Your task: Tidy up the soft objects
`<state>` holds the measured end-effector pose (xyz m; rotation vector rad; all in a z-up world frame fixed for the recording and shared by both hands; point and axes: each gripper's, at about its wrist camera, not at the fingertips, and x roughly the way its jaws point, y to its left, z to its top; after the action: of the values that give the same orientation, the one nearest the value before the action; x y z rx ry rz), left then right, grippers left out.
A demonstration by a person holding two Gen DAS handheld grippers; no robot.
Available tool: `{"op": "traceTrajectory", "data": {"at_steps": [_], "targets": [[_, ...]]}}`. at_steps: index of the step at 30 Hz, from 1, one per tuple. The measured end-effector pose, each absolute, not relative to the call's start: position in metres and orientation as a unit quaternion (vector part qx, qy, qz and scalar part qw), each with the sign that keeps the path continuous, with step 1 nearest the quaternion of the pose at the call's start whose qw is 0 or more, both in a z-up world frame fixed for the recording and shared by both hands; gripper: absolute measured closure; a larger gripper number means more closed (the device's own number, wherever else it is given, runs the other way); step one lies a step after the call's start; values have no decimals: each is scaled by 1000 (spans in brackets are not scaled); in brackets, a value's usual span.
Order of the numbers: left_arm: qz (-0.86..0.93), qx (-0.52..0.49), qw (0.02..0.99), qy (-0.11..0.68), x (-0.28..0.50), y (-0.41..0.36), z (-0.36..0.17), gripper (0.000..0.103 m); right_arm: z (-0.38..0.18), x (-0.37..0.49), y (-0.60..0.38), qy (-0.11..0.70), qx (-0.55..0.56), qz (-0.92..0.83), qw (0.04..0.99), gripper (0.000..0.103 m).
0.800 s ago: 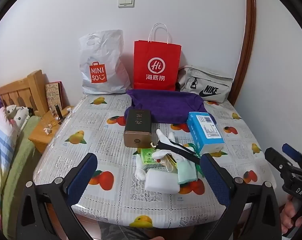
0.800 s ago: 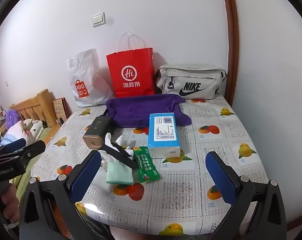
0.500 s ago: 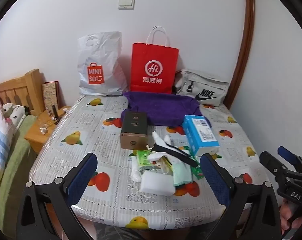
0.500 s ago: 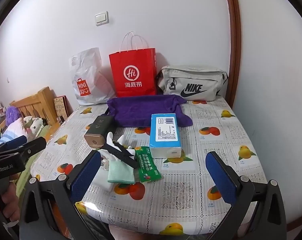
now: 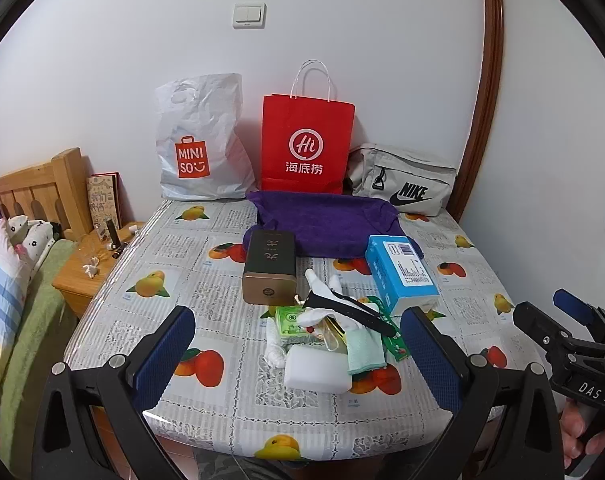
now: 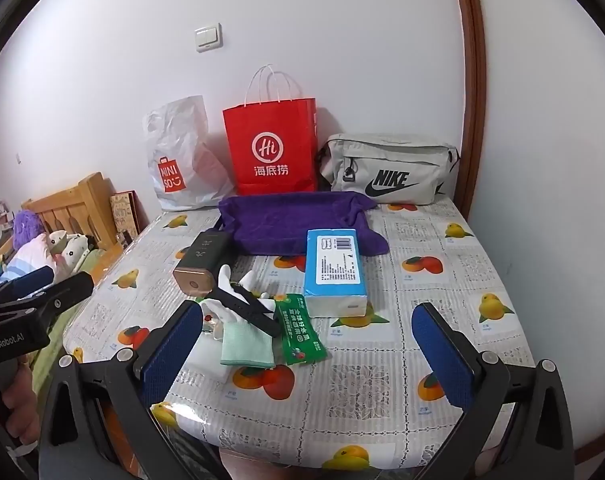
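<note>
Left wrist: fingers [image 5: 164, 350] wide, empty

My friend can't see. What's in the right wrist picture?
A table with a fruit-print cover holds a pile of small things: a white glove, a green cloth, a blue tissue pack. The right gripper hovers in front, jaws open.

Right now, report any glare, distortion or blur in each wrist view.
Left wrist view: fisheye bends the door frame; a glare patch on the table near edge. Right wrist view: same barrel bending, glare on the near edge, black corners. Both sharp, evenly lit.
</note>
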<state>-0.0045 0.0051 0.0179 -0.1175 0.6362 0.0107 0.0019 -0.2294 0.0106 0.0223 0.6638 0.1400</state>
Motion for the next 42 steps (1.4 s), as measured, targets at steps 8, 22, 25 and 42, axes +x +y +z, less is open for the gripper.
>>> {"op": "traceTrajectory", "data": {"at_steps": [8, 22, 25, 42], "targets": [[6, -56, 949, 311, -6, 6, 18, 0, 11, 1, -229, 326, 13, 68, 943, 0], [5, -49, 951, 306, -15, 5, 18, 0, 9, -3, -228, 319, 13, 70, 945, 0], [3, -48, 951, 304, -15, 6, 18, 0, 10, -4, -228, 319, 16, 71, 945, 0], [1, -46, 952, 302, -16, 4, 18, 0, 12, -8, -227, 316, 16, 76, 946, 0]]}}
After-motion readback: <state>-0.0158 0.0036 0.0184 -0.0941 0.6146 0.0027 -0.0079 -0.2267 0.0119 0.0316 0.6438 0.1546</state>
